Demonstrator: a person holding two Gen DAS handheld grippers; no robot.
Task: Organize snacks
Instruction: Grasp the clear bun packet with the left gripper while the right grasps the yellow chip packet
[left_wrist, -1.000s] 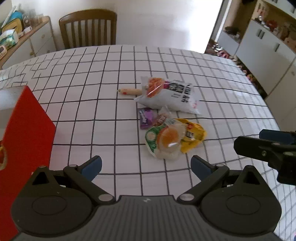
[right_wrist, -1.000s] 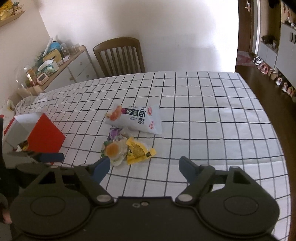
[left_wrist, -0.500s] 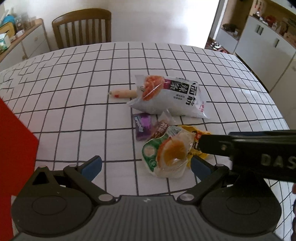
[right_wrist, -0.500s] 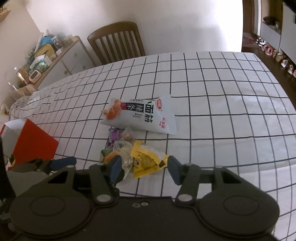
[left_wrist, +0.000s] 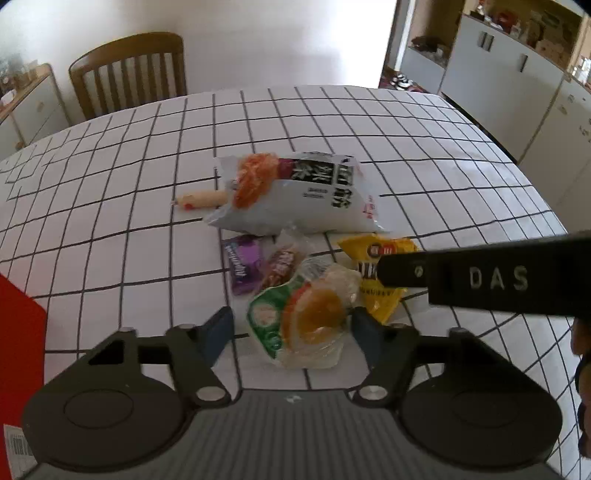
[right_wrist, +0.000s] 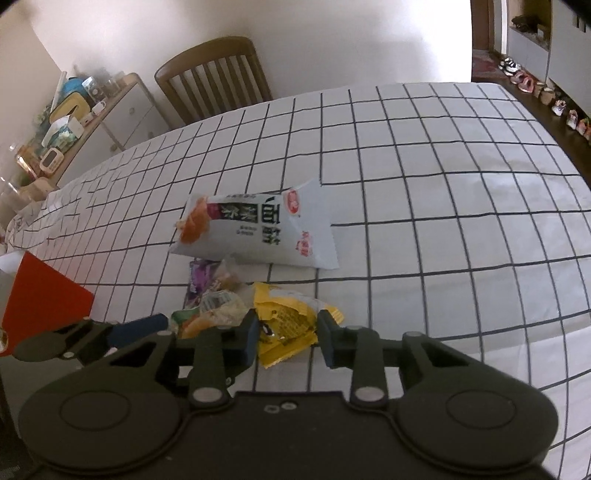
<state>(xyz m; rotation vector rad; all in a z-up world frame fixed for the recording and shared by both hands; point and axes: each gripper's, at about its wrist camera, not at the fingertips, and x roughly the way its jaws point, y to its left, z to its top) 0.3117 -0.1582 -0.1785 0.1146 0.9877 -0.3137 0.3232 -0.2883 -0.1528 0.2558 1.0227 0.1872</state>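
A pile of snacks lies on the checked tablecloth. My left gripper (left_wrist: 291, 332) is open, its fingers on either side of a clear green-and-orange packet (left_wrist: 303, 321). My right gripper (right_wrist: 286, 334) is open around a yellow packet (right_wrist: 288, 321), which also shows in the left wrist view (left_wrist: 380, 280). Behind them lie a large white noodle-snack bag (left_wrist: 303, 195) (right_wrist: 258, 232), a purple packet (left_wrist: 242, 264), a small brown packet (left_wrist: 282, 260) and a sausage stick (left_wrist: 201, 199). The right gripper's black arm (left_wrist: 491, 277) crosses the left wrist view.
A red box (right_wrist: 40, 306) (left_wrist: 18, 343) stands at the left by the table's near edge. A wooden chair (left_wrist: 129, 70) is at the far side. A sideboard with clutter (right_wrist: 85, 114) is at the far left, white cabinets (left_wrist: 517, 74) at the right.
Both grippers have moved forward and down onto the snack pile. The left fingers now flank the clear packet; the right jaws have narrowed around the yellow packet.
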